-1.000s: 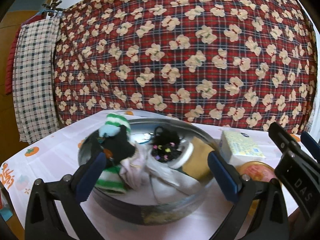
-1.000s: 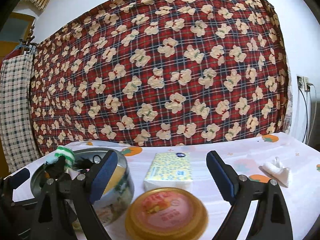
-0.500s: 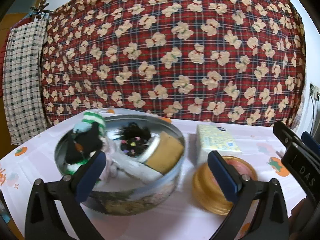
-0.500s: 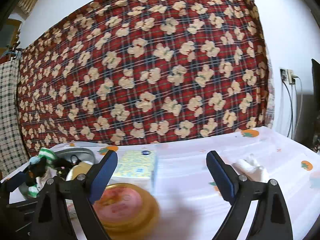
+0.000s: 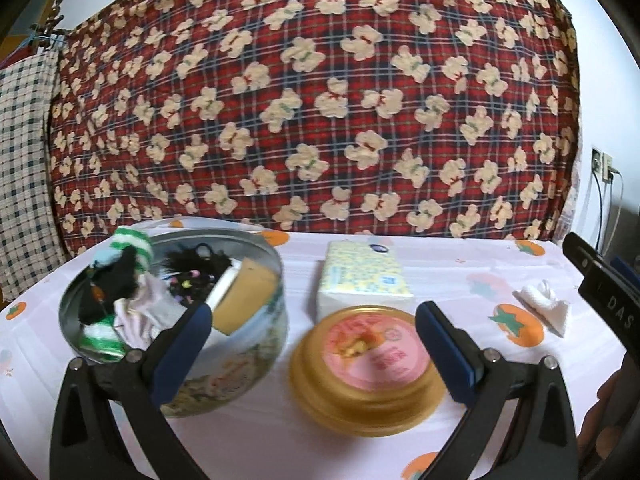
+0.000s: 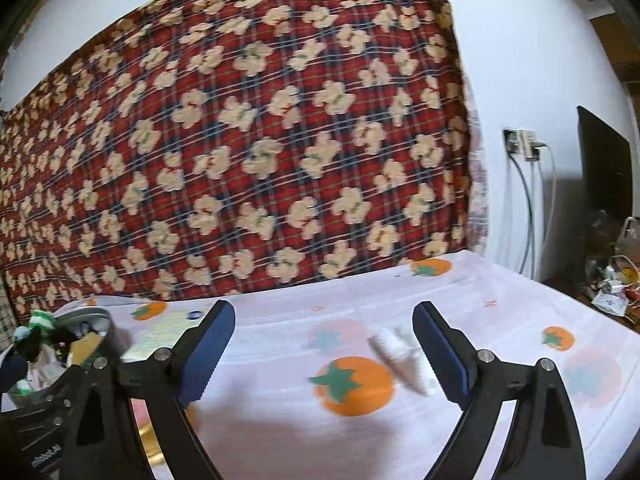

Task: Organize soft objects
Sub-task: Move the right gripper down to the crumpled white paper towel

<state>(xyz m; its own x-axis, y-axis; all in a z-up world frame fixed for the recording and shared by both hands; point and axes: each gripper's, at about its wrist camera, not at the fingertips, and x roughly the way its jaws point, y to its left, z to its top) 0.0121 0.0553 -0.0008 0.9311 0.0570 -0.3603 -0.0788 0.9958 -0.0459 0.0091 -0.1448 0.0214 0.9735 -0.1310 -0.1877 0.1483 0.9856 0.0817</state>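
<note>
Nearest the right wrist camera, the right hand-held gripper [image 6: 324,344] stands spread wide with nothing between its blue pads. Just beyond its right finger, a small crumpled white cloth [image 6: 400,356] lies on the tabletop [image 6: 280,420], touching the far-right edge of a printed orange persimmon on the tablecloth. Judging from this, the step in hand is the approach to that cloth, the one soft thing lying loose and well apart from the tin.

In the left wrist view, the left hand-held gripper [image 5: 312,344] is likewise spread and empty. Directly beyond its jaws sits a round gold lid with a pink label [image 5: 366,364], and just left of the lid stands the open round tin [image 5: 240,368]. The tin already holds a green-and-white striped sock [image 5: 134,244], something black and fuzzy, a tangle of black hair ties with coloured beads [image 5: 192,268], pale fabric and a tan sponge block [image 5: 246,296] leaning on its rim. Behind the lid, touching or nearly so, lies a yellow-patterned tissue pack [image 5: 362,276]. Far to the right of the lid the same white cloth [image 5: 544,306] shows, with part of the right gripper beside it.

At the back, a red plaid blanket with cream bears [image 5: 320,100] hangs behind the tabletop.

The next move probably calls for centring the right jaws over the cloth, lowering until the pads straddle its bunched middle, and pinching low enough to catch the folds, then carrying it to the tin. The lid appears to wait for last.
</note>
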